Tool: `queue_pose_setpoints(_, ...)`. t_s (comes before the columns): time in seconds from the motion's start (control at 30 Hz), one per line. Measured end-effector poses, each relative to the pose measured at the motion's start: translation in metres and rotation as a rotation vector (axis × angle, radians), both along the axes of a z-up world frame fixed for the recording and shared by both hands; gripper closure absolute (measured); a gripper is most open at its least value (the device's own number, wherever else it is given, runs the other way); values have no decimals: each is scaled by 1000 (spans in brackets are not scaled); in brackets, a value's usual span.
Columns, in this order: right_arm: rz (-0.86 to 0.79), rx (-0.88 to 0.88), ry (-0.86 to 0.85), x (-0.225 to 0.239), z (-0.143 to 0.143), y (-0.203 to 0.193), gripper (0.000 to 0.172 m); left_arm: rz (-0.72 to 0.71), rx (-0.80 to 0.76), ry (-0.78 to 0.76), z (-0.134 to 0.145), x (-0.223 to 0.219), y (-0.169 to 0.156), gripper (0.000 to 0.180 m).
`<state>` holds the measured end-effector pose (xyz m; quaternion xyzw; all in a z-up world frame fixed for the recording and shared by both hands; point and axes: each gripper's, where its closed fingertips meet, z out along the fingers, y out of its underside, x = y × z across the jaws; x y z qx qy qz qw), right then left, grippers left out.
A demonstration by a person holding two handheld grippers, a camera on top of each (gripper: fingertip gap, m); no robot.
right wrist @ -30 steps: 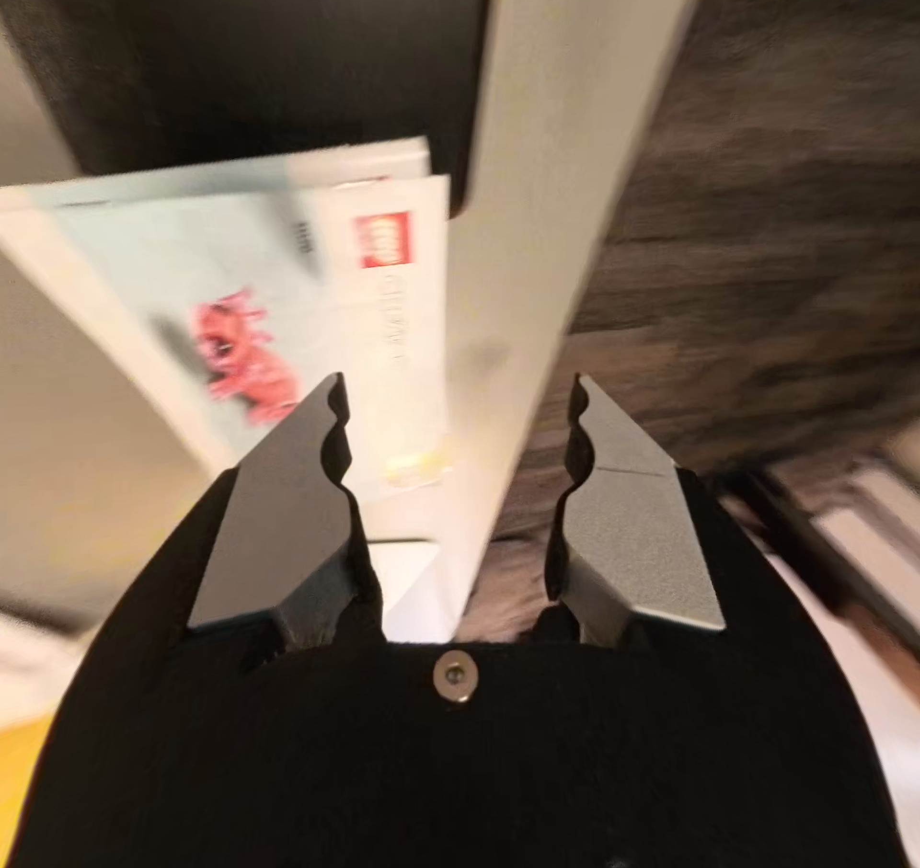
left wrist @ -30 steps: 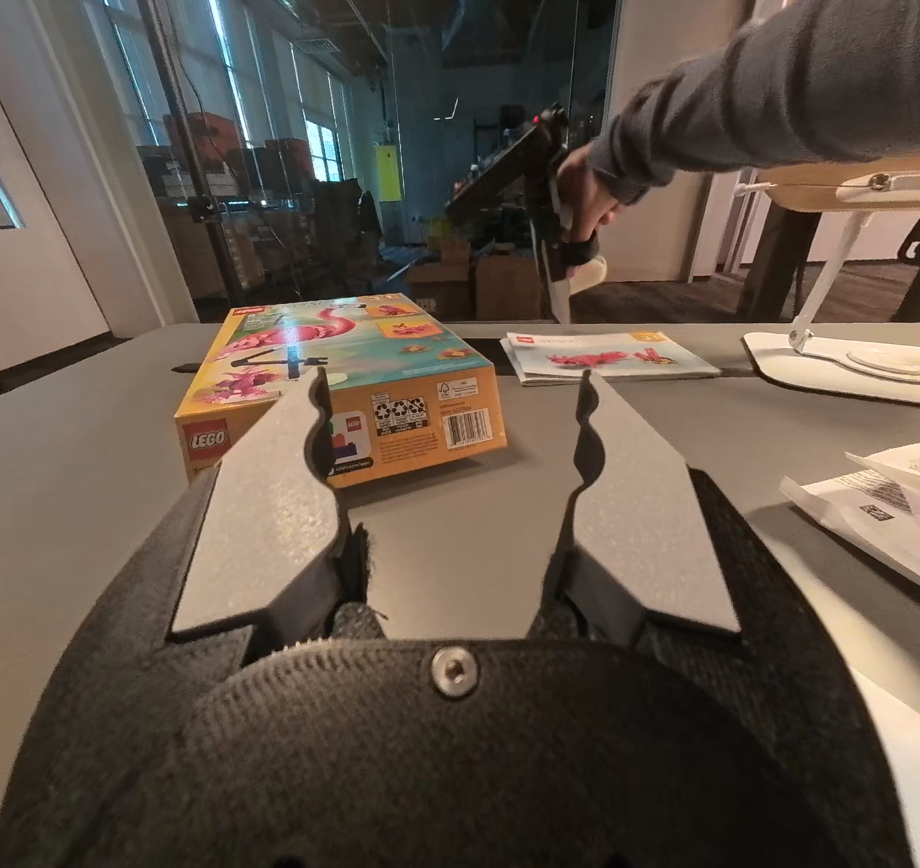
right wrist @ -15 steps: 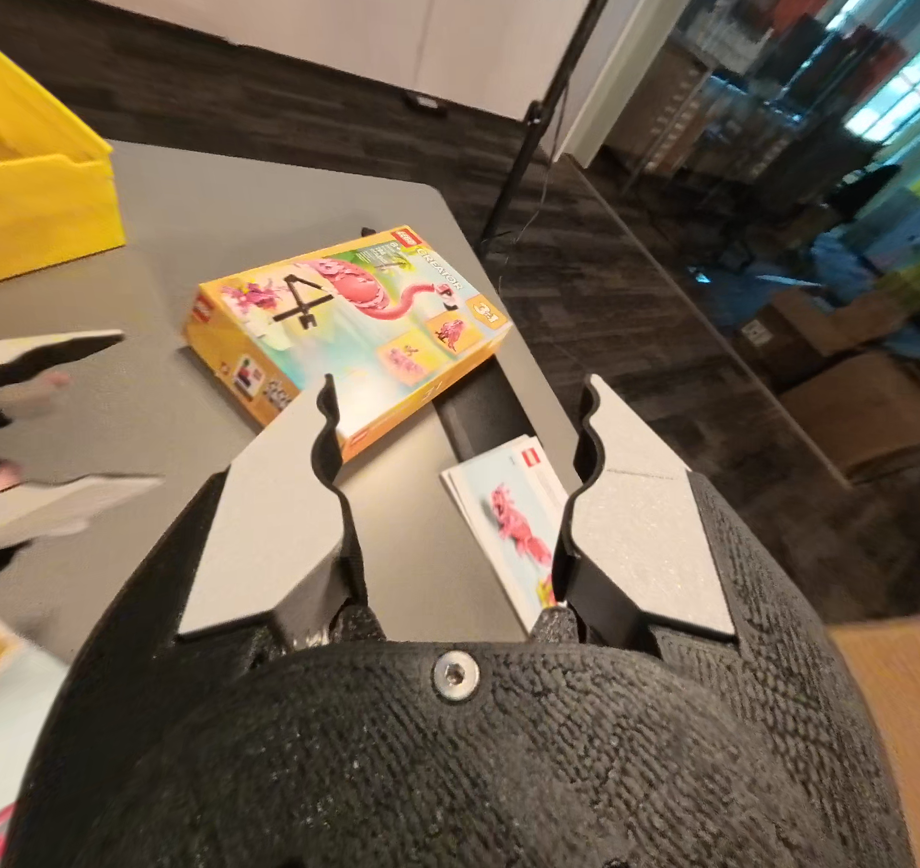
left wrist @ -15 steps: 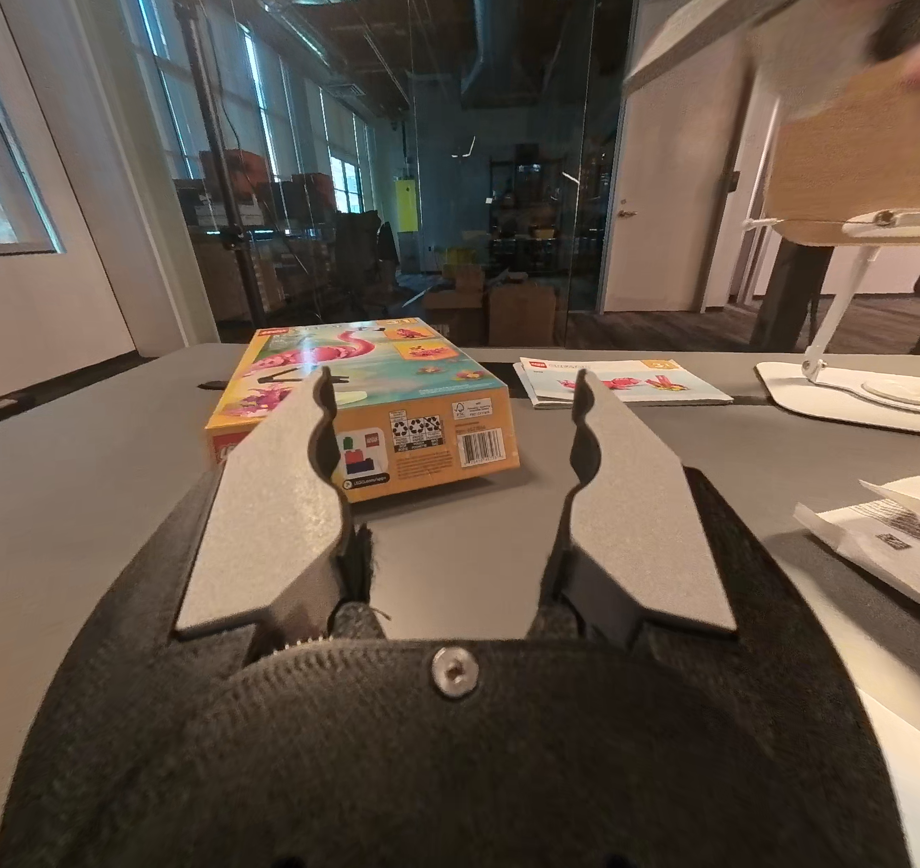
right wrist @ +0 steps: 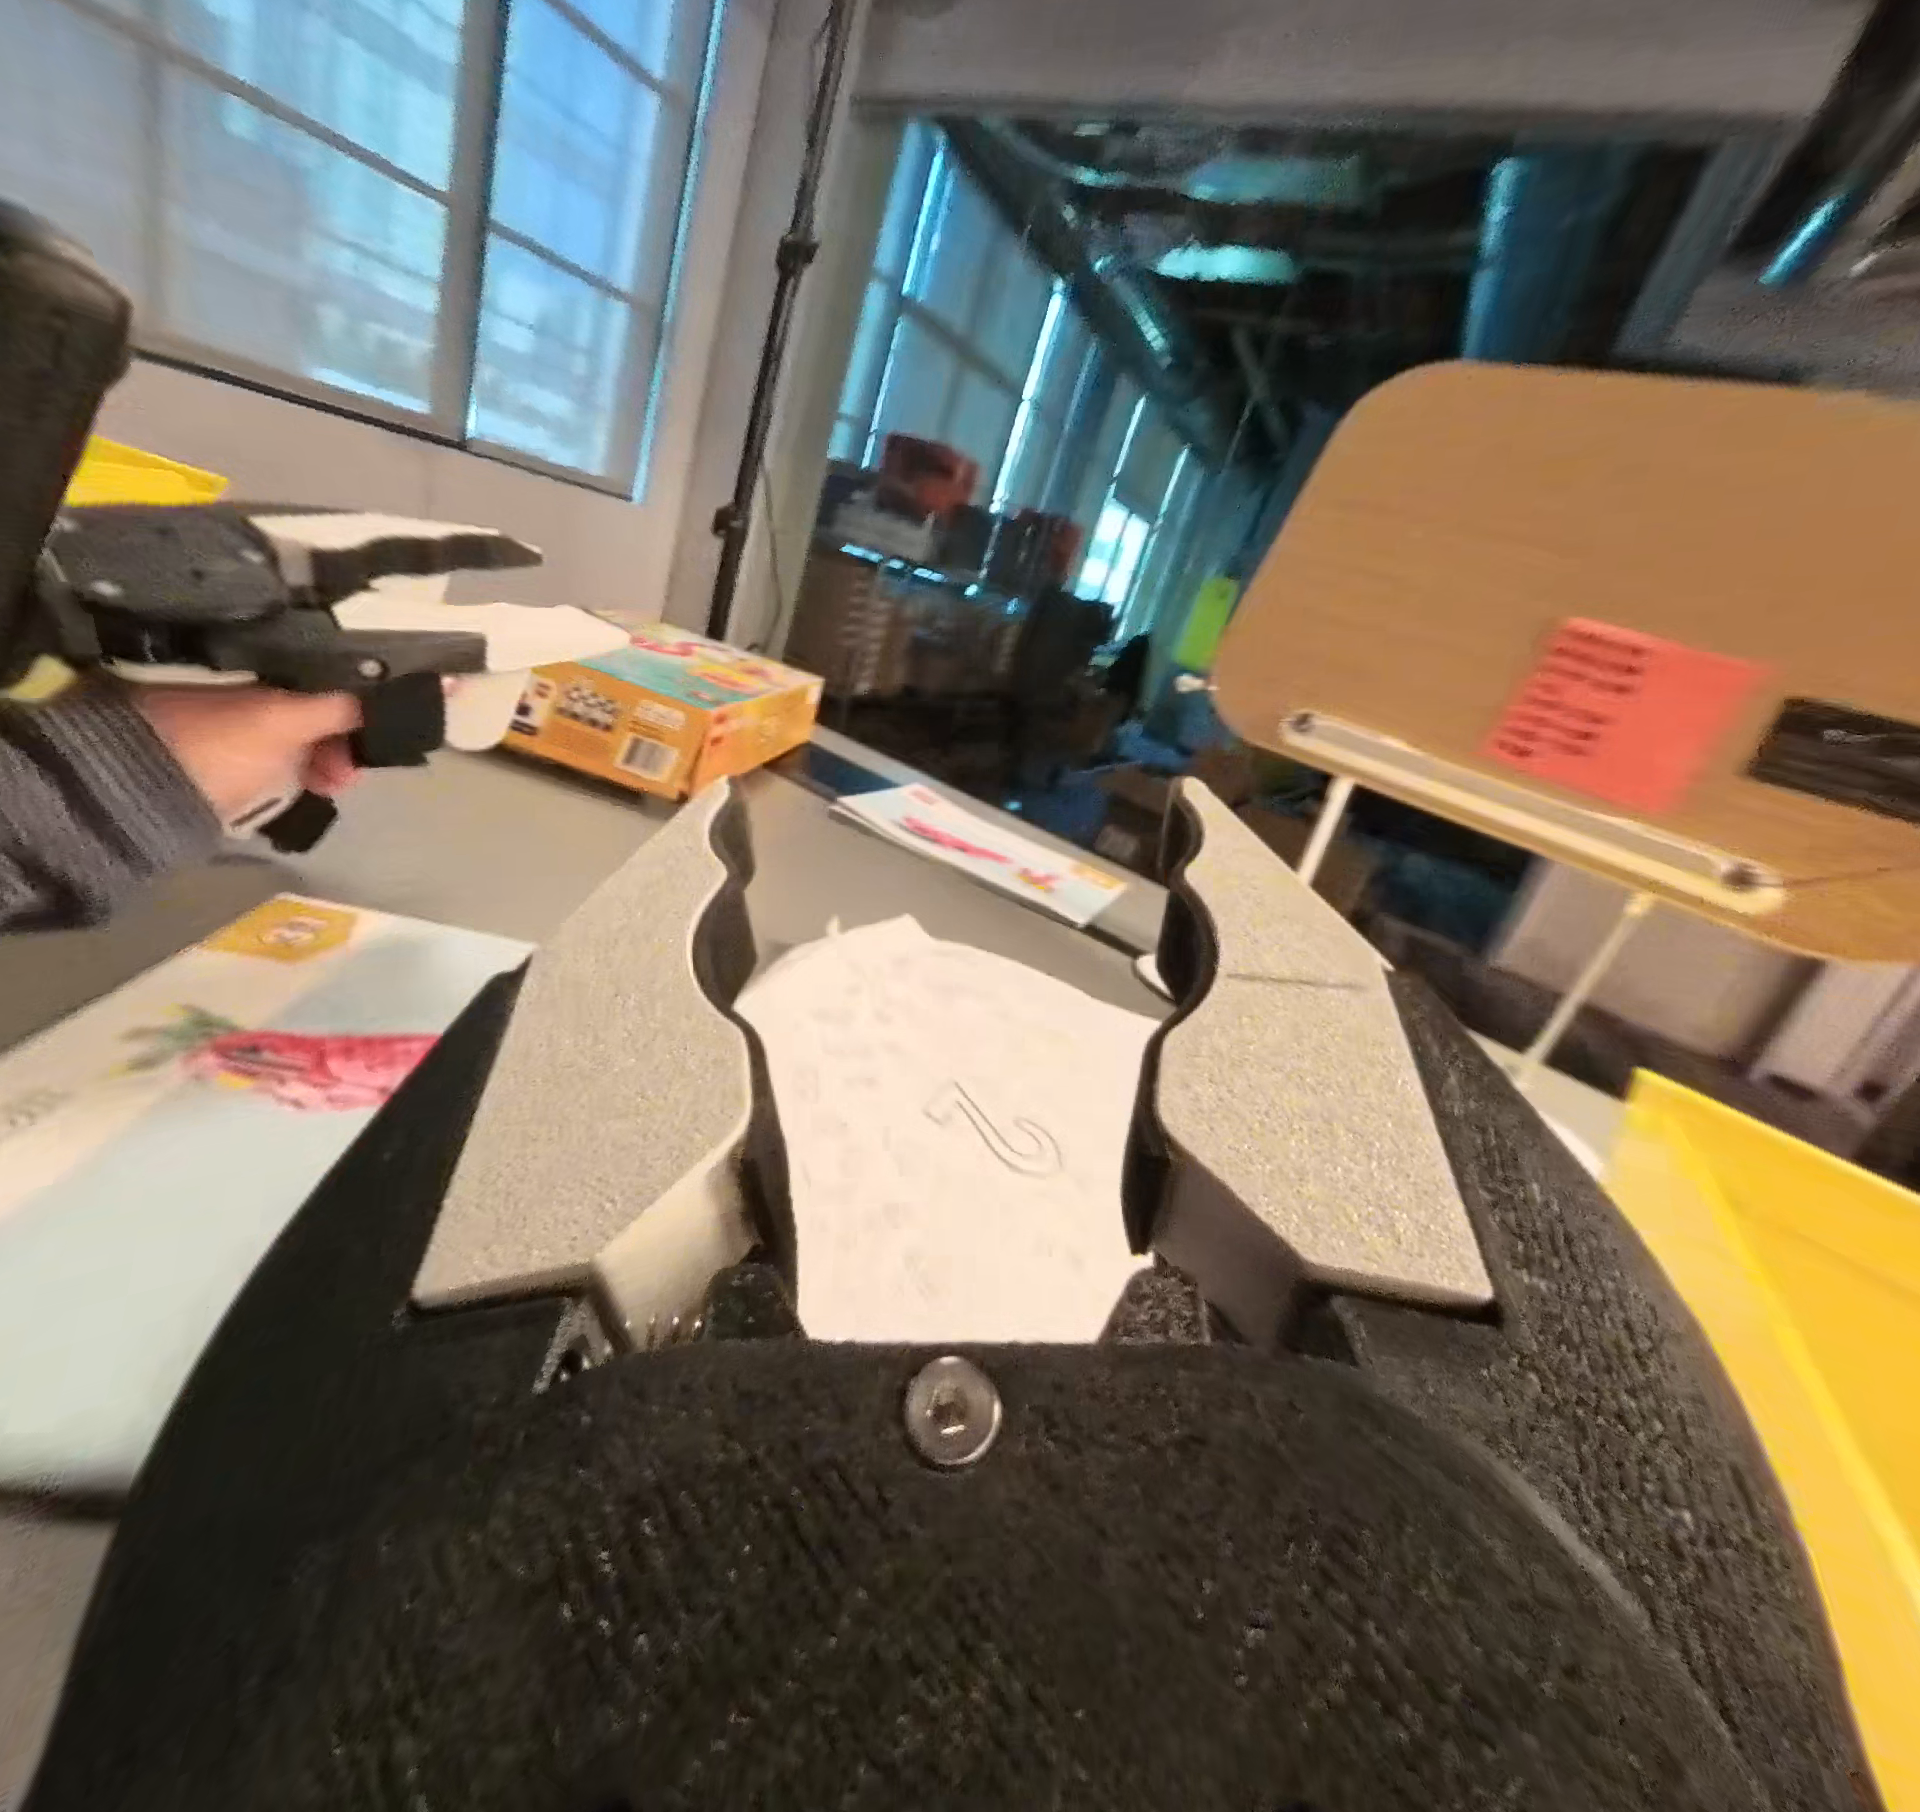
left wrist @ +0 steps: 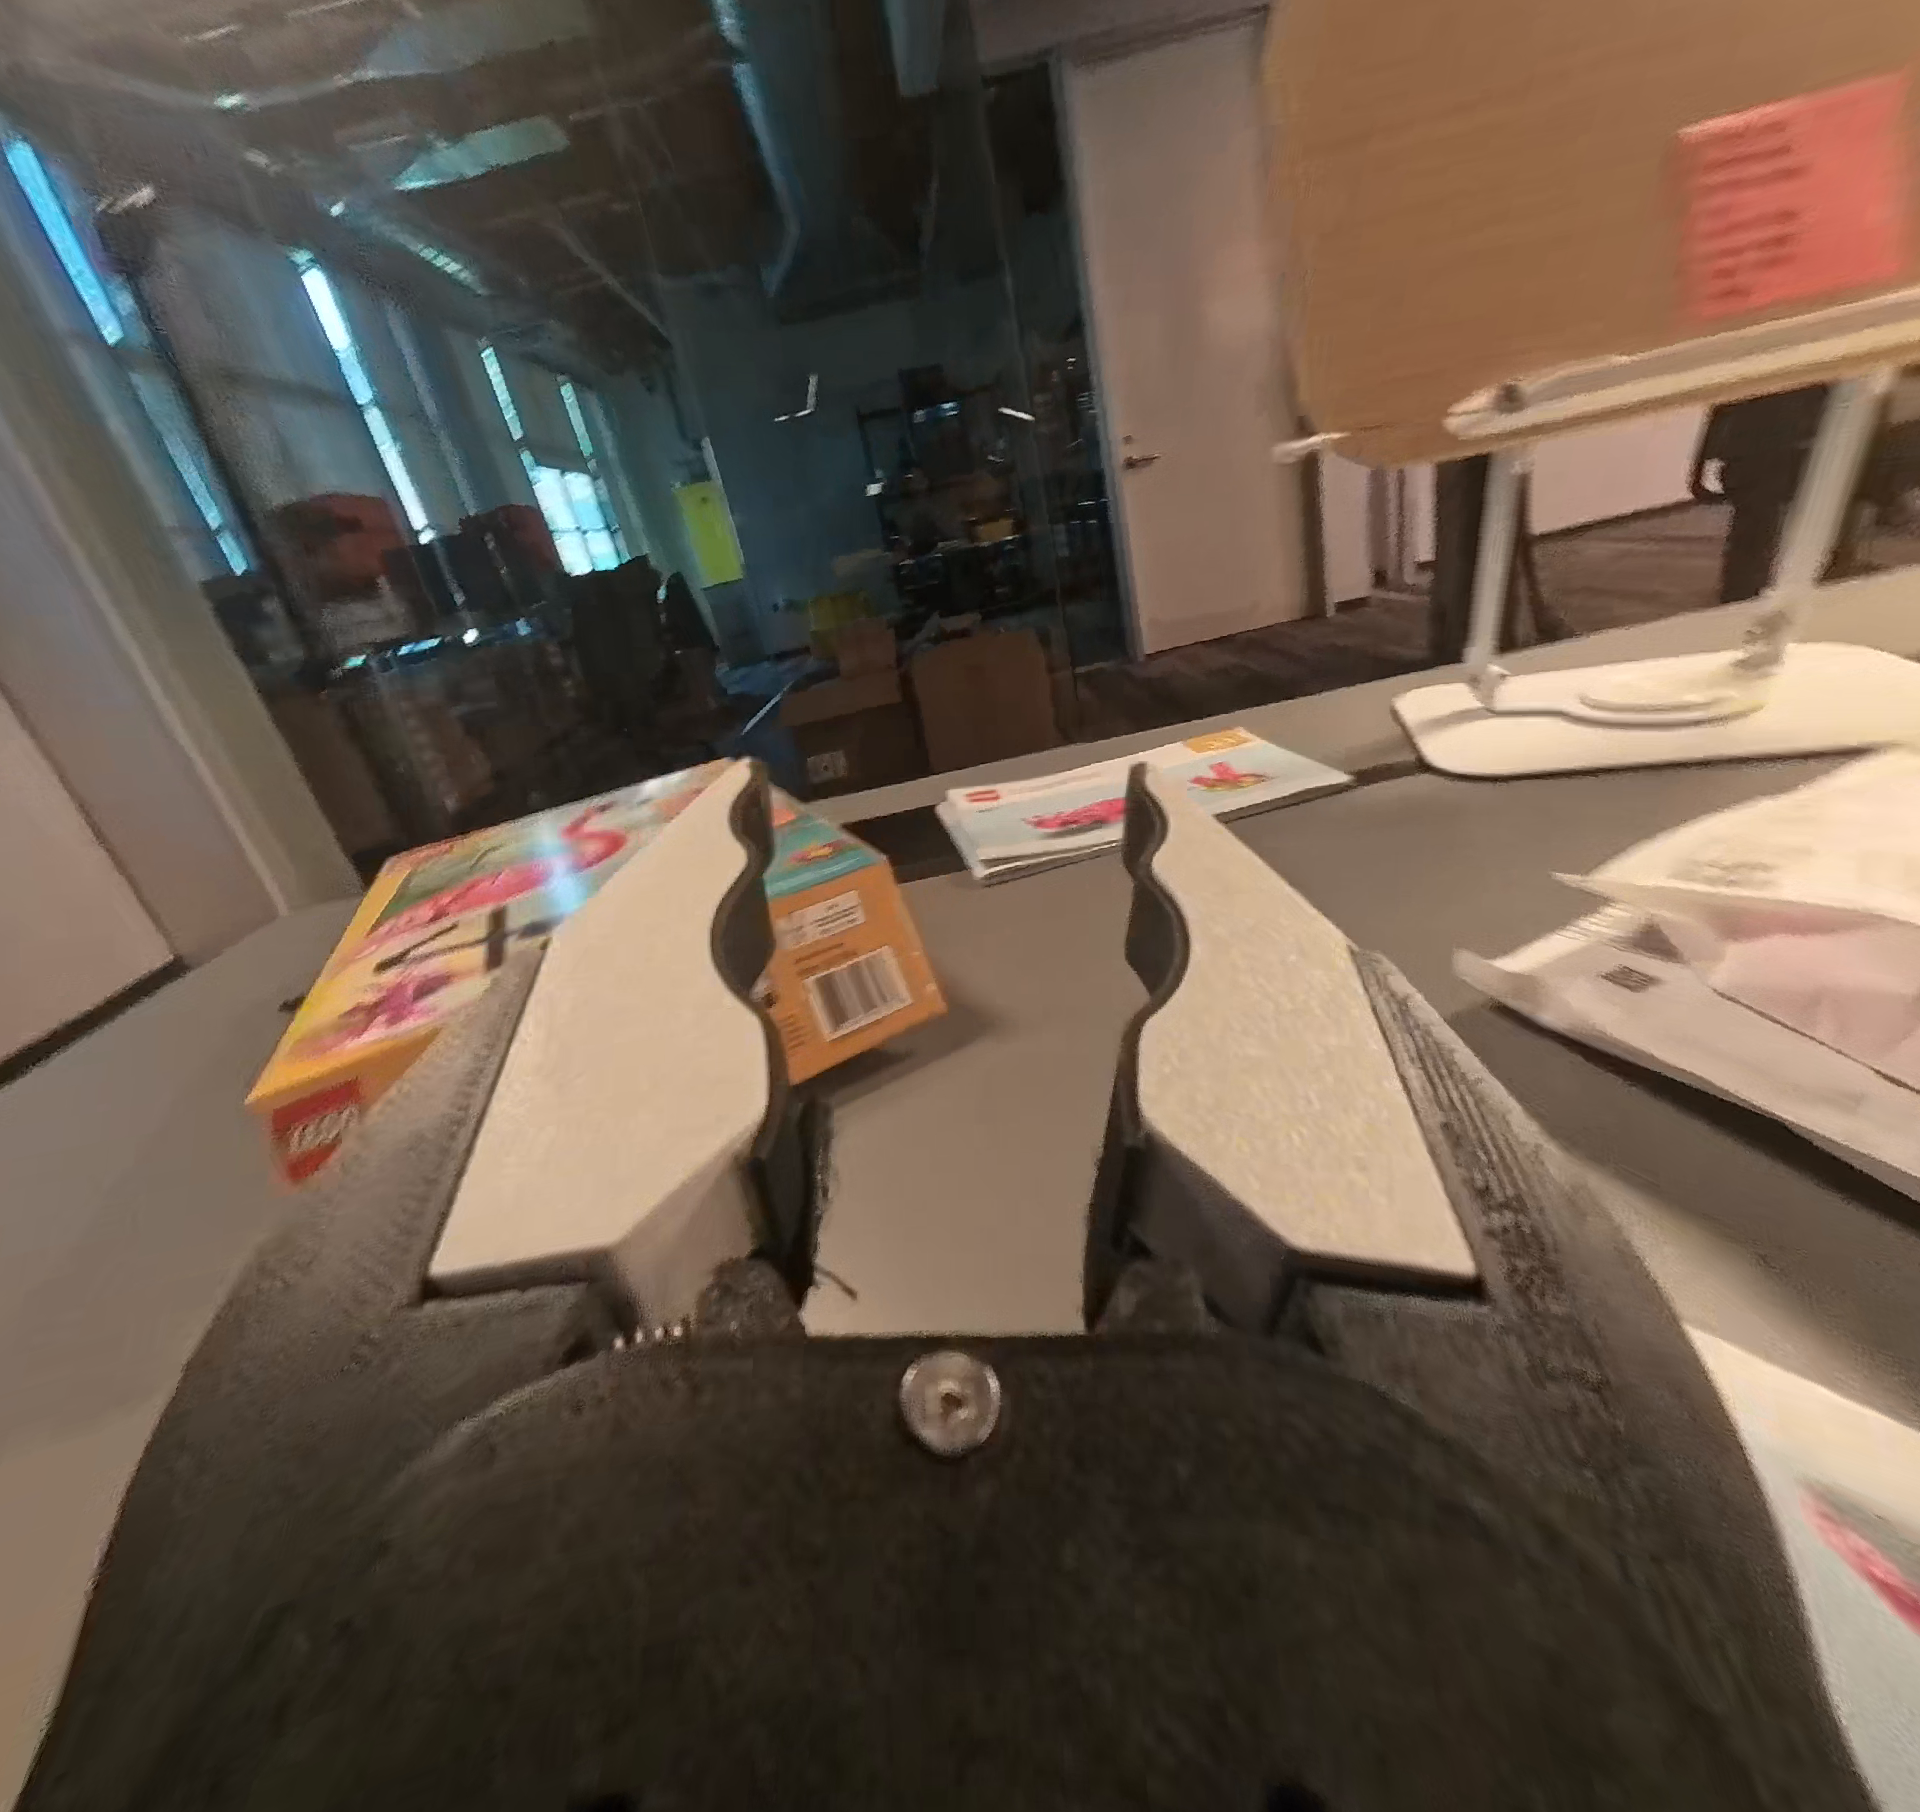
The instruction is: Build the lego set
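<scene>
Risk of snagging: white paper bag [right wrist: 935, 1087], lower centre of the right wrist view, lies between right gripper [right wrist: 956, 827] fingers, spread apart, pads not pressing it; could crumple or slide off grey table [right wrist: 499, 837] if closed askew. Left gripper [left wrist: 945, 806], jaws apart and empty, near building-set box [left wrist: 842, 952]; could nudge it.

The grey worktop [left wrist: 1039, 1014] carries an orange toy box [left wrist: 831, 941] far left, a booklet [left wrist: 1039, 812] beyond, a white paper bag [left wrist: 1766, 962] right, and a white stand base [left wrist: 1662, 713] far right.
</scene>
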<state>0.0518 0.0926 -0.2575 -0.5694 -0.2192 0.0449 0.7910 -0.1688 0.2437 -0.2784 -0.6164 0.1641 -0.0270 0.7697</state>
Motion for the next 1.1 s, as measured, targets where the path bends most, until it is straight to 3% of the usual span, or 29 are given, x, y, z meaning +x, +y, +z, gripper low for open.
queue_pose_setpoints(0.1, -11, 36, -55, 13, -2, -7, 99, -159, 13, 115, -1, 44, -20, 128)
queue_pose_setpoints(0.13, -26, 38, -85, 18, -6, -5, 100, -264, -8, 152, -7, 65, -32, 142)
queue_pose_setpoints(0.2, -64, 51, -73, 31, -8, -4, 104, -530, -93, 222, -23, 111, -66, 146)
queue_pose_setpoints(0.23, -63, 62, -46, 35, -4, -7, 104, -670, -150, 250, -31, 132, -88, 145)
queue_pose_setpoints(0.3, -56, 90, -10, 40, 1, -12, 106, -921, -239, 322, -43, 166, -136, 120)
queue_pose_setpoints(0.4, -44, 100, 1, 41, 2, -15, 107, -1033, -206, 531, -59, 198, -185, 98)
queue_pose_setpoints(0.47, -35, 105, -13, 39, 1, -17, 108, -1023, -193, 716, -77, 211, -201, 87)
queue_pose_setpoints(0.53, -34, 100, -29, 37, -2, -11, 114, -1012, -287, 922, -104, 215, -216, 78)
queue_pose_setpoints(0.63, -37, 78, -76, 32, -8, -7, 113, -899, -199, 1070, -108, 224, -218, 98)
queue_pose_setpoints(0.7, -49, 123, -93, 32, -3, -14, 114, -724, -90, 1170, -102, 221, -199, 125)
queue_pose_setpoints(0.8, -68, 127, -83, 37, -2, -15, 115, -675, -141, 1199, -107, 217, -190, 143)
queue_pose_setpoints(0.83, -74, 111, -81, 40, -4, -14, 115, -674, -148, 1200, -107, 215, -188, 160)
queue_pose_setpoints(0.9, -87, 111, -90, 42, -5, -14, 115, -577, -76, 1183, -90, 211, -172, 180)
queue_pose_setpoints(1.1, -116, 121, -75, 53, -2, -19, 116, -215, 132, 1046, 2, 181, -104, 180)
